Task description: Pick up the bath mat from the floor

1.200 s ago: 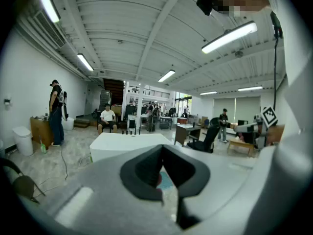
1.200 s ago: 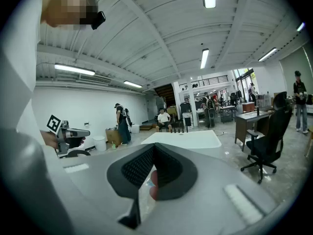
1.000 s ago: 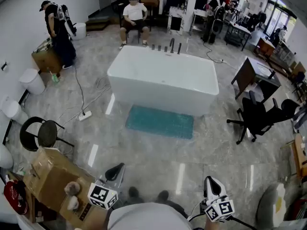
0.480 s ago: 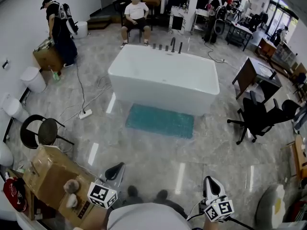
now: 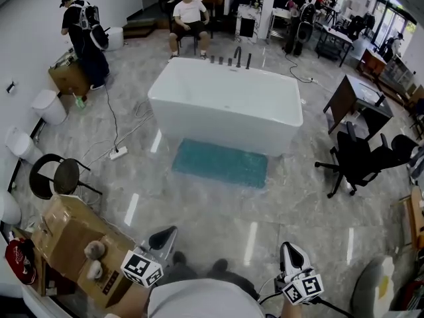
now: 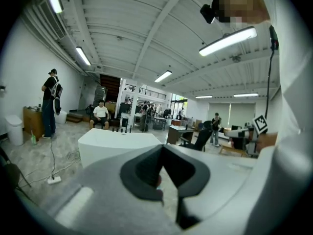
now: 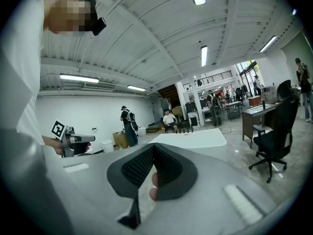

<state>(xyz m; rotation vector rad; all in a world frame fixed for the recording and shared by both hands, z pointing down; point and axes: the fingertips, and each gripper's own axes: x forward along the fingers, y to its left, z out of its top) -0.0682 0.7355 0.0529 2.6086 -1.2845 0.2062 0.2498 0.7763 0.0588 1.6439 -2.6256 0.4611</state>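
Note:
The teal bath mat (image 5: 222, 162) lies flat on the grey floor along the near side of the white bathtub (image 5: 225, 105). My left gripper (image 5: 163, 237) is at the bottom left of the head view, shut with nothing in it, well short of the mat. My right gripper (image 5: 289, 254) is at the bottom right, also shut and empty. In the left gripper view the left gripper (image 6: 163, 151) has its jaws together and the bathtub (image 6: 117, 143) stands beyond. In the right gripper view the right gripper (image 7: 153, 149) is shut too; the mat is hidden in both gripper views.
A black office chair (image 5: 361, 164) and a dark desk (image 5: 351, 101) stand right of the tub. A round black stool (image 5: 56, 181), cardboard boxes (image 5: 73, 244) and a power strip with cable (image 5: 118, 153) are on the left. A seated person (image 5: 189, 15) and a standing person (image 5: 83, 38) are beyond the tub.
The tub and mat have shifted slightly lower and nearer in the head view as I moved forward. Both grippers stay shut at the bottom of the view.

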